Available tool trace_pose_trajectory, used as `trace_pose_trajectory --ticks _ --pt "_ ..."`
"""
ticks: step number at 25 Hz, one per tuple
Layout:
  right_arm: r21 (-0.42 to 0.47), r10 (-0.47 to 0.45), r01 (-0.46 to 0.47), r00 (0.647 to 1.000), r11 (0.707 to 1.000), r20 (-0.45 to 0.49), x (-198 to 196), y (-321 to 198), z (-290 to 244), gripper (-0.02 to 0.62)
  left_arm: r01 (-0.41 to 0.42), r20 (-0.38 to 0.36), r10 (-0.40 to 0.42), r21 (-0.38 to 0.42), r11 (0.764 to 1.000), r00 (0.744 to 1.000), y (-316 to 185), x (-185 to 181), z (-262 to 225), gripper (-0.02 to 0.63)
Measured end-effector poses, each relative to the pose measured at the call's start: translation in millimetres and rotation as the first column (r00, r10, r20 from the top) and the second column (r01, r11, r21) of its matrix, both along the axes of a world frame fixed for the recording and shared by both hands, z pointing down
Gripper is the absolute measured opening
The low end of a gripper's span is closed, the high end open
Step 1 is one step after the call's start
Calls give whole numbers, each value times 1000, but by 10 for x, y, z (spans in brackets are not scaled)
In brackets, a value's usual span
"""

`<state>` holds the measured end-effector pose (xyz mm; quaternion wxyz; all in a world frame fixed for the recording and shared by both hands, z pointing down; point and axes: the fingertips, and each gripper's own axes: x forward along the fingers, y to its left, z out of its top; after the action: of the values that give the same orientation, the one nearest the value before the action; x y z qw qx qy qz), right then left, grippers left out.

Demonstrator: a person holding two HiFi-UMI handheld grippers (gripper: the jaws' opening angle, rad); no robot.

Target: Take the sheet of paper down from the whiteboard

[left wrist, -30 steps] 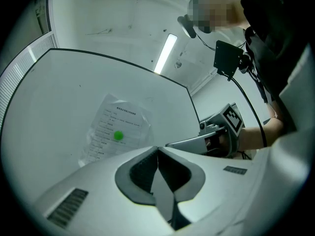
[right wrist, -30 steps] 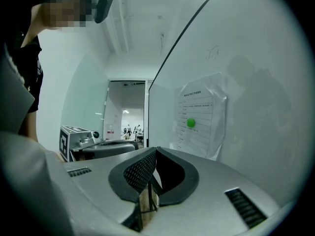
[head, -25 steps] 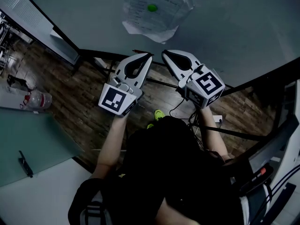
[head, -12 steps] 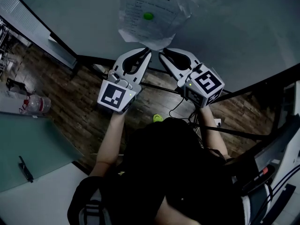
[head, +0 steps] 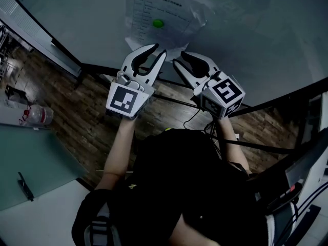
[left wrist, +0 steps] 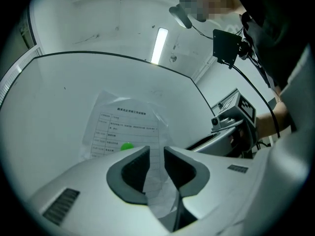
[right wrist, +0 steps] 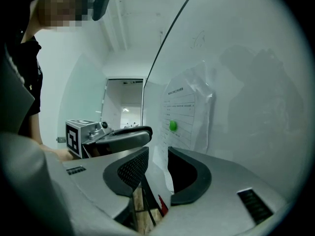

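A round green magnet (head: 158, 23) pins the white printed sheet of paper (head: 165, 8) to the whiteboard (head: 246, 24), so the left tongs (head: 160, 49) and right tongs (head: 180, 57) have just been opening slightly around its bottom edge, ready to pull.

I see a black short-sleeved top (head: 179, 188) at six o'clock. At twelve, the pale grey plastic left gripper (head: 159, 49) and right gripper (head: 180, 57) carry dark ribbed pads (left wrist: 129, 173) and black-and-white marker cubes (head: 125, 100). Both pairs of jaws have just been opening, with the printed paper sheet (head: 161, 19) showing in their gaps.
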<state>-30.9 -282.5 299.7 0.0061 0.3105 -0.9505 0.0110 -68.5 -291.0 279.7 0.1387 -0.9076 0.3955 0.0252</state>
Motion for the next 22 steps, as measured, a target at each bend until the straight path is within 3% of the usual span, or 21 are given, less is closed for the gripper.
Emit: trace_pose_trajectory --ticks 9,22 --pt "-2 -31 31 999 1000 -19 1 -82 31 161 93 49 -95 45 995 994 -259 -76 -87 141" --pt "-17 -39 38 999 999 -34 3 -151 58 179 174 85 -180 77 982 980 -579 -80 -179 236"
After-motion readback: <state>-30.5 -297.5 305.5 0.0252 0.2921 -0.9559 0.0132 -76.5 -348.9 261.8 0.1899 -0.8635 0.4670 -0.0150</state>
